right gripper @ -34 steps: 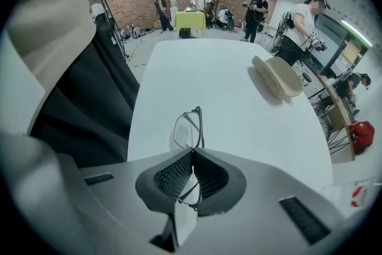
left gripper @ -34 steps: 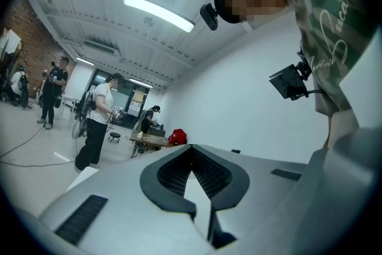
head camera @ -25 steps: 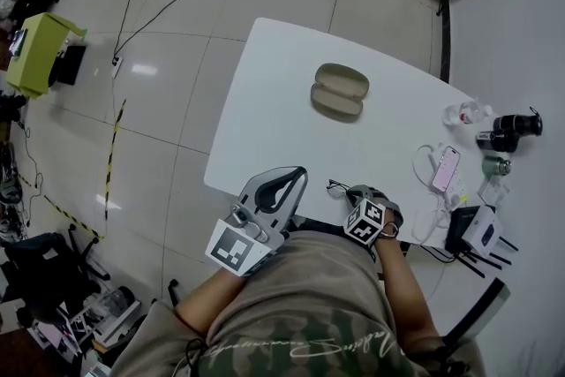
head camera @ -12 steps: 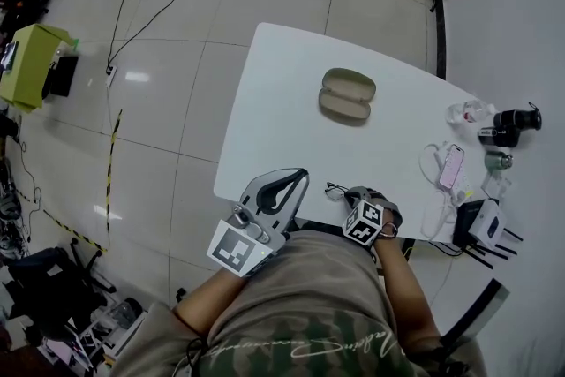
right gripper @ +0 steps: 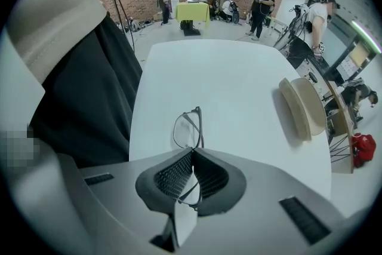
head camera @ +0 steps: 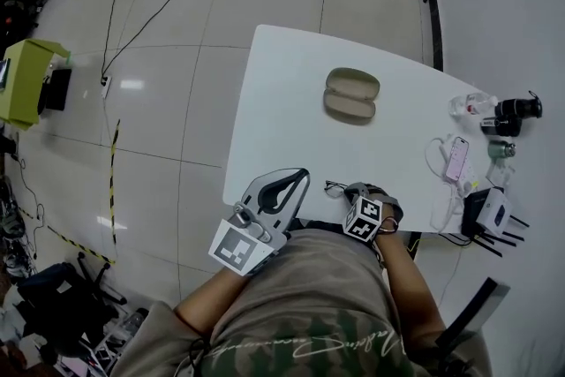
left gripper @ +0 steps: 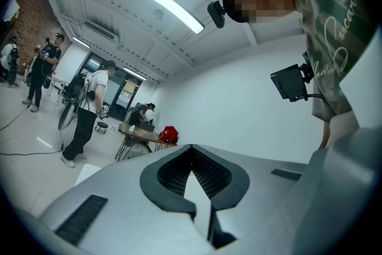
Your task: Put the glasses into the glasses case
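Note:
The open beige glasses case lies on the white table, towards its far side. Thin dark-framed glasses are at the near table edge. My right gripper is shut on the glasses. In the right gripper view one lens sticks out past the right gripper, the other lens sits between the jaws, and the case lies off to the right. My left gripper is at the near edge, left of the glasses. Seen in its own view, the left gripper is shut on nothing and points up into the room.
At the table's right end lie a pink phone, a black camera, a white device, cables and a clear wrapper. A yellow-green box stands on the floor at left. People stand in the background.
The head view has shifted slightly, so the table sits a little further right in the picture. Both grippers and the glasses stay at the near table edge.

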{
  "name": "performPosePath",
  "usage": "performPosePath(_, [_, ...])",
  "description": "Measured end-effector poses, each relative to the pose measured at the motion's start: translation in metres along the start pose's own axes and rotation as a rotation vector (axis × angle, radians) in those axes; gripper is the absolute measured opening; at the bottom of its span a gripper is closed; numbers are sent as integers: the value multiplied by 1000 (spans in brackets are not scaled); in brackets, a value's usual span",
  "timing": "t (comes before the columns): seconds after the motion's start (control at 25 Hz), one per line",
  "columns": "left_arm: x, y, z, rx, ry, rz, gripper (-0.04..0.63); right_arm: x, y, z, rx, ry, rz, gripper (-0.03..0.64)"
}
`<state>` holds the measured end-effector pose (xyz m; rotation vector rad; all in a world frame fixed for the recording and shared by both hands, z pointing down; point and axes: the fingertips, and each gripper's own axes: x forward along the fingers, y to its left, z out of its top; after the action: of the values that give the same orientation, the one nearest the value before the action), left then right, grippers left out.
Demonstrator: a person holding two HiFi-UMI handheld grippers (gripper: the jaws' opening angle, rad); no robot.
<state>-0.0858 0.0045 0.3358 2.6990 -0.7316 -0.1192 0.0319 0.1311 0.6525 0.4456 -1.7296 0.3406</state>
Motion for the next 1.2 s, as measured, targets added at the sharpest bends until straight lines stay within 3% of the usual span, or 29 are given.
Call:
performPosePath(0.84, [-27, 53, -4, -36, 34, 9, 0, 21, -14, 37, -32, 56, -9, 21])
performPosePath(1.2, [-17, 61, -2, -33, -4, 82, 0, 23, -23, 42, -71, 42, 21, 21])
